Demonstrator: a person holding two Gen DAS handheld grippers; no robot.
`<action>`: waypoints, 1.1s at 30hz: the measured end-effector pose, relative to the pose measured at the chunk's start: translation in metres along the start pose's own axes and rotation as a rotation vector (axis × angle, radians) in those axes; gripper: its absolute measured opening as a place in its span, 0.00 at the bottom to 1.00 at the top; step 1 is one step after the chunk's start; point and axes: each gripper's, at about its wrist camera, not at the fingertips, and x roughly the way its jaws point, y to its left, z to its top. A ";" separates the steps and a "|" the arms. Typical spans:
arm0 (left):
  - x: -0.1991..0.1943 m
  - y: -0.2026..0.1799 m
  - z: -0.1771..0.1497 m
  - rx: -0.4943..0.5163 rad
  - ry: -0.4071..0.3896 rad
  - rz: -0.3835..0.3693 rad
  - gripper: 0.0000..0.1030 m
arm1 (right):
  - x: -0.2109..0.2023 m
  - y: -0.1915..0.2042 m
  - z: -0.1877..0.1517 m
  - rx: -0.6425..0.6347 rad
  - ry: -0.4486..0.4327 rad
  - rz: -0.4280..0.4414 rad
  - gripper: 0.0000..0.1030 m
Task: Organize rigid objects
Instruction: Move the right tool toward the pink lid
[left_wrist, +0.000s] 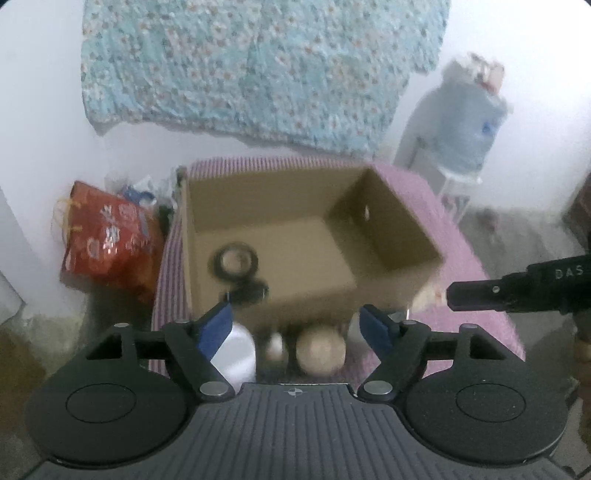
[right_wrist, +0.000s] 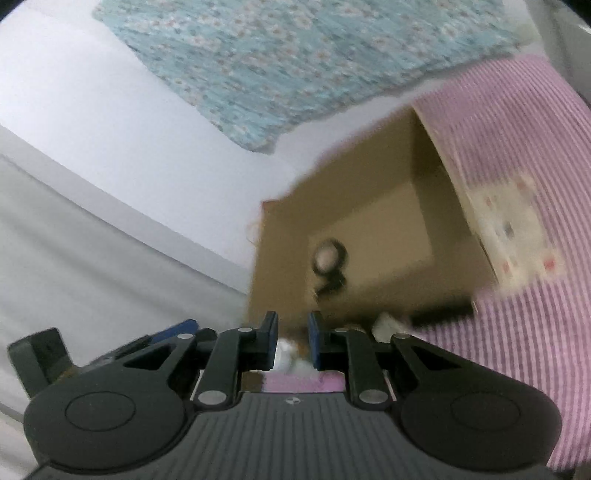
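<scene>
- We look down over our left gripper (left_wrist: 297, 325), whose blue-padded jaws stand wide apart with nothing pressed between them.
- Just past it sits an open cardboard box (left_wrist: 391, 236) on a surface covered with a pink striped cloth (left_wrist: 465, 321).
- Inside the box, near its left wall, lies a dark ring-shaped object (left_wrist: 236, 260) with a pale centre; a smaller dark piece lies just beside it. Blur keeps us from telling what either one is.
- On the cloth between the box and our left gripper lie several blurred items: a white container (left_wrist: 238, 350) on the left, a small pale object (left_wrist: 275, 347), a round beige ball (left_wrist: 320, 350), and something silvery further right that we cannot make out.
- Our right gripper (right_wrist: 292, 341) has its jaws drawn nearly together with only a narrow gap; we see nothing clamped between the pads. In the left view its black body enters from the right edge.
- From the right view, the box tilts across the frame, with a pale patterned object (right_wrist: 513, 229) just beside its right wall on the cloth.
- To the left of the surface, on the floor, stands a red gift bag (left_wrist: 107, 243).
- On the far wall hangs a light blue floral cloth (left_wrist: 258, 66), and a water dispenser with a blue bottle (left_wrist: 469, 125) stands at the far right.
</scene>
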 end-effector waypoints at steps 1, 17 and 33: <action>0.006 -0.002 -0.008 0.004 0.028 0.001 0.75 | 0.005 -0.003 -0.011 0.000 0.016 -0.018 0.20; 0.097 -0.026 -0.078 0.161 0.298 0.066 0.77 | 0.109 -0.008 -0.072 -0.073 0.222 -0.197 0.30; 0.126 -0.025 -0.088 0.179 0.345 0.082 0.77 | 0.164 -0.017 -0.083 -0.162 0.271 -0.280 0.34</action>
